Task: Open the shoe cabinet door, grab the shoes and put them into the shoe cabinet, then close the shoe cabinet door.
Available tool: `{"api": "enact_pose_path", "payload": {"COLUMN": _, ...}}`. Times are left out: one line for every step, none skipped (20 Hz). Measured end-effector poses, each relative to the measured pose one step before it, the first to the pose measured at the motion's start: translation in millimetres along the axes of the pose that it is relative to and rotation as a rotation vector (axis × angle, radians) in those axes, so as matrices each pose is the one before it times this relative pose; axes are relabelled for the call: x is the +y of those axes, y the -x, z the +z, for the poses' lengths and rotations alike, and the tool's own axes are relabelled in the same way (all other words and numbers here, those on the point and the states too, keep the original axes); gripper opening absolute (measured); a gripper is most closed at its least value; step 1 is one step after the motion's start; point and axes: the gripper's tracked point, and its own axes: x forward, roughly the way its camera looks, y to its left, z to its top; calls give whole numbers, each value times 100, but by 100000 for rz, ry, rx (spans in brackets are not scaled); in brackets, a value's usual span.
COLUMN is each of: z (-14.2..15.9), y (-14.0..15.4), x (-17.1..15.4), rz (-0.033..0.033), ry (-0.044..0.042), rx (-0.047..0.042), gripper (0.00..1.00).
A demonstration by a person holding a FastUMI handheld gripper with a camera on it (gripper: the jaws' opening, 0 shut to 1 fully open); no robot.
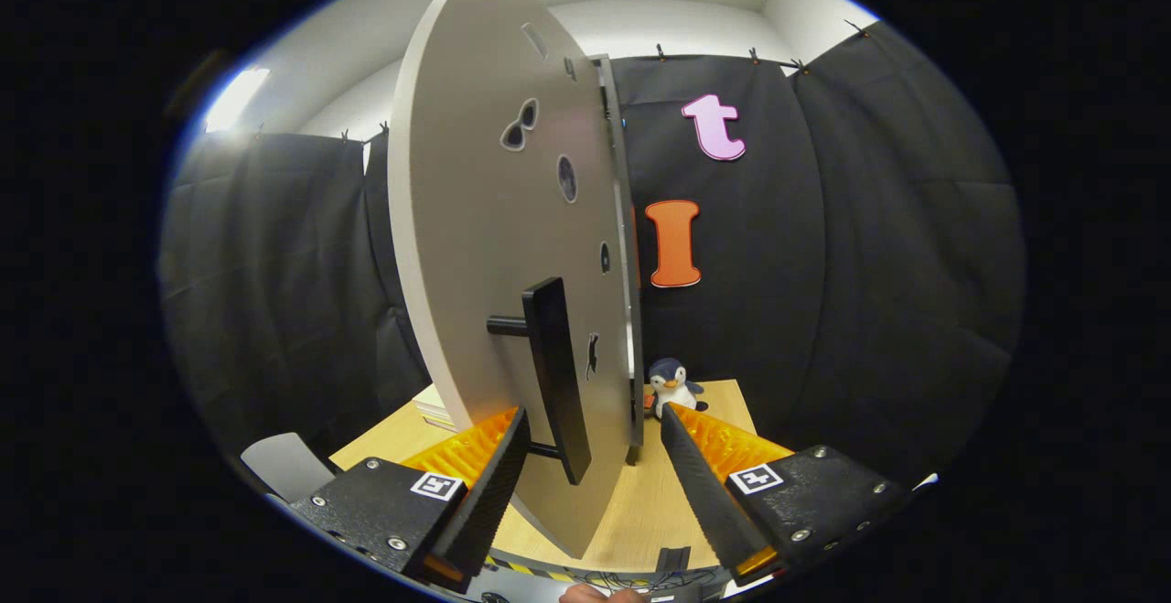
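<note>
Between the spread fingers of the tongs (593, 420) stands the door (499, 246) of the shoe cabinet, swung out edge-on so that its pale face runs away ahead of them. Its dark bar handle (556, 379) sits upright on two short posts, just inside the left finger (494, 470) and clear of the right one (700, 475). Neither finger presses on the handle or the door; the tongs are wide open and hold nothing. Whether the left finger brushes the door's face cannot be told. Small dark cut-out shapes dot the door above the handle. Behind the door's far edge the thin side of the cabinet (625, 246) shows, upright. Beyond the right fingertip a small toy penguin (672, 386) sits on the wooden worktop (649, 502), near the cabinet's foot. Beyond the left finger a stack of flat pale things (437, 406) lies on the worktop, partly hidden by the door. Past the left finger's outer side a grey chair back (285, 464) shows. Black cloth hangs behind everything.
</note>
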Motion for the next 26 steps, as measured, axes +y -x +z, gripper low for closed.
{"api": "enact_pose_path", "payload": {"z": -16, "y": -167, "x": 1300, "rz": -839, "ry": 1395, "rx": 59, "gripper": 91}}
{"api": "enact_pose_path", "payload": {"z": 45, "y": -347, "x": 906, "rz": -1402, "ry": 976, "rx": 94, "gripper": 91}}
{"api": "enact_pose_path", "payload": {"z": 92, "y": -347, "x": 674, "rz": -1629, "ry": 659, "rx": -17, "gripper": 91}}
{"api": "enact_pose_path", "payload": {"z": 285, "y": -335, "x": 722, "rz": -1463, "ry": 234, "rx": -189, "gripper": 91}}
{"api": "enact_pose_path", "payload": {"z": 234, "y": -385, "x": 621, "rz": -1393, "ry": -63, "rx": -193, "gripper": 91}}
{"api": "enact_pose_path", "payload": {"z": 413, "y": -358, "x": 628, "rz": -1482, "ry": -235, "rx": -666, "gripper": 91}}
{"api": "enact_pose_path", "payload": {"z": 348, "y": -317, "x": 705, "rz": -1288, "ry": 240, "rx": -427, "gripper": 91}}
{"api": "enact_pose_path", "payload": {"z": 94, "y": -216, "x": 861, "rz": -1210, "ry": 1096, "rx": -26, "gripper": 91}}
{"api": "enact_pose_path", "payload": {"z": 114, "y": -82, "x": 989, "rz": -1272, "ry": 1305, "rx": -174, "gripper": 91}}
{"api": "enact_pose_path", "payload": {"z": 122, "y": -259, "x": 878, "rz": -889, "ry": 1146, "rx": -212, "gripper": 91}}
{"api": "enact_pose_path", "payload": {"z": 114, "y": -205, "x": 853, "rz": -354, "ry": 795, "rx": -77, "gripper": 91}}
{"api": "enact_pose_path", "payload": {"z": 120, "y": -423, "x": 858, "rz": -285, "ry": 375, "rx": 529, "gripper": 91}}
{"api": "enact_pose_path", "payload": {"z": 165, "y": -346, "x": 683, "rz": -249, "ry": 464, "rx": 489, "gripper": 91}}
{"api": "enact_pose_path", "payload": {"z": 341, "y": -440, "x": 662, "rz": 23, "ry": 908, "rx": 134, "gripper": 91}}
{"api": "enact_pose_path", "payload": {"z": 295, "y": -497, "x": 807, "rz": 620, "ry": 1174, "rx": 376, "gripper": 91}}
{"api": "enact_pose_path", "payload": {"z": 180, "y": -559, "x": 843, "rz": 993, "ry": 811, "rx": 133, "gripper": 91}}
{"api": "enact_pose_path", "payload": {"z": 308, "y": -718, "x": 928, "rz": 1423, "ry": 428, "rx": 0, "gripper": 91}}
{"api": "enact_pose_path", "payload": {"z": 217, "y": -826, "x": 931, "rz": 1758, "ry": 261, "rx": -27, "gripper": 91}}
{"api": "enact_pose_path", "payload": {"z": 265, "y": -876, "x": 1098, "rz": 2201, "ry": -173, "rx": 92, "gripper": 92}}
{"api": "enact_pose_path", "payload": {"z": 248, "y": -1031, "x": 1060, "rz": 2555, "ry": -364, "rx": 512, "gripper": 92}}
{"api": "enact_pose_path", "payload": {"z": 125, "y": -995, "x": 975, "rz": 2297, "ry": -456, "rx": 113, "gripper": 92}}
{"api": "enact_pose_path", "payload": {"z": 292, "y": -1005, "x": 809, "rz": 1562, "ry": -347, "rx": -614, "gripper": 93}}
{"api": "enact_pose_path", "payload": {"z": 396, "y": -1113, "x": 639, "rz": 1497, "ry": -96, "rx": -650, "gripper": 93}}
{"api": "enact_pose_path", "payload": {"z": 158, "y": -1232, "x": 780, "rz": 1633, "ry": -2, "rx": 464, "gripper": 94}}
{"api": "enact_pose_path", "payload": {"z": -295, "y": -1129, "x": 918, "rz": 1660, "ry": 370, "rx": 965, "gripper": 95}}
{"api": "enact_pose_path", "payload": {"z": 204, "y": -1027, "x": 640, "rz": 1386, "ry": 645, "rx": -158, "gripper": 96}}
